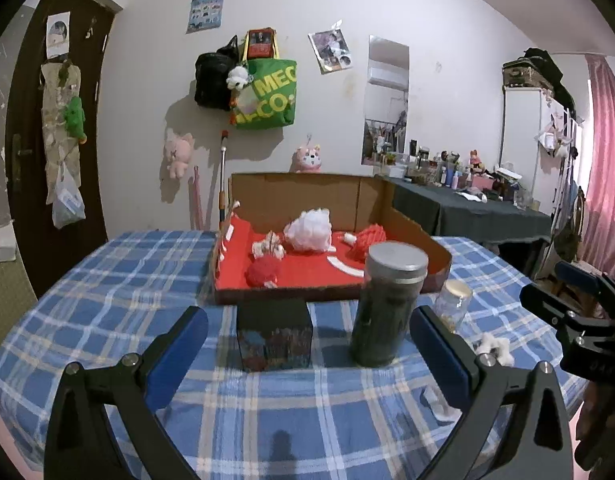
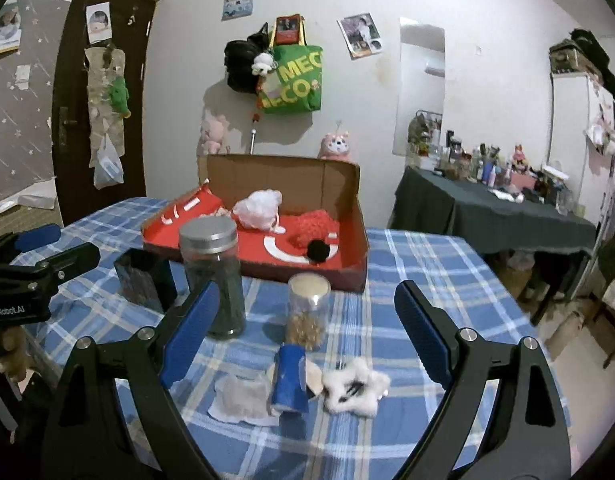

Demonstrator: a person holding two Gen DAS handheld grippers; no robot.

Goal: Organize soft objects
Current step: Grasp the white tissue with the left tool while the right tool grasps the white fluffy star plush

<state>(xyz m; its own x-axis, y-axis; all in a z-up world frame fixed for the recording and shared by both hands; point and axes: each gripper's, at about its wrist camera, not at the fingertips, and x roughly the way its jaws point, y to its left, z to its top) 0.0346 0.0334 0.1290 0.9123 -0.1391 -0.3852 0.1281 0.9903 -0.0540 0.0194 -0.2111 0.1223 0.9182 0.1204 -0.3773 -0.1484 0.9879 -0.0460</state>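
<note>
A cardboard box with a red lining (image 1: 411, 216) (image 2: 347, 200) stands on the plaid table. In it lie a white fluffy puff (image 1: 309, 230) (image 2: 257, 204), a red yarn ball (image 1: 263, 272), a red knitted piece (image 1: 367, 242) (image 2: 315, 224), a small white-red toy (image 1: 269, 246) and a black pompom (image 2: 319, 250). A white fluffy star (image 2: 355, 390) (image 1: 495, 346) lies on the table just ahead of my right gripper (image 2: 307, 328), which is open and empty. My left gripper (image 1: 307, 344) is open and empty, held before a dark box (image 1: 273, 336).
A tall dark jar with a metal lid (image 1: 383, 304) (image 2: 215, 276), a small glass jar (image 2: 307, 308) (image 1: 451, 304), a blue roll (image 2: 291, 378) and a white pad (image 2: 239, 398) stand on the blue plaid tablecloth (image 1: 107, 280). A cluttered dark side table (image 2: 487, 208) stands at the right.
</note>
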